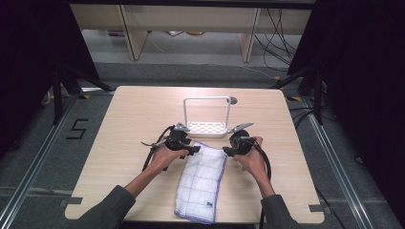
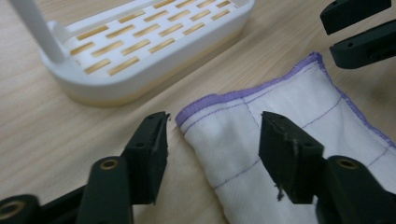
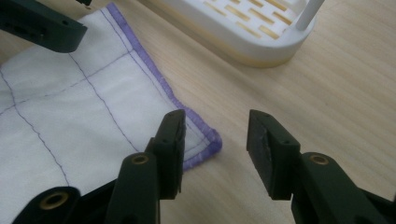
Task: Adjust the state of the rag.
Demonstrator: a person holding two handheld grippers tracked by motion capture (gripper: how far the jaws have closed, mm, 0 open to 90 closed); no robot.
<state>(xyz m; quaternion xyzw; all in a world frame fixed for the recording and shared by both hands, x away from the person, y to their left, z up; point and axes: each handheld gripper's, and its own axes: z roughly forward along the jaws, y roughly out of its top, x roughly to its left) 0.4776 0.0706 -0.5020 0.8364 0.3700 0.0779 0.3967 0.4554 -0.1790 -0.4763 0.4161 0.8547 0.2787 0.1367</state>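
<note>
A white cloth (image 1: 200,181) with purple stitching and a purple hem lies folded on the wooden table, running from the middle toward the near edge. My left gripper (image 1: 195,150) stands open at its far left corner. In the left gripper view that corner of the cloth (image 2: 289,98) lies between the jaws of the left gripper (image 2: 215,123), with neither pad pressing on it. My right gripper (image 1: 226,151) is open at the far right corner. There the hem of the cloth (image 3: 70,112) lies just inside the left jaw of the right gripper (image 3: 218,123).
A white slotted tray (image 1: 206,128) with a tall wire-like handle frame stands just beyond the cloth, close to both grippers (image 2: 116,79) (image 3: 261,42). Bare tabletop (image 1: 124,124) stretches to the left and right. Dark stands and cables surround the table.
</note>
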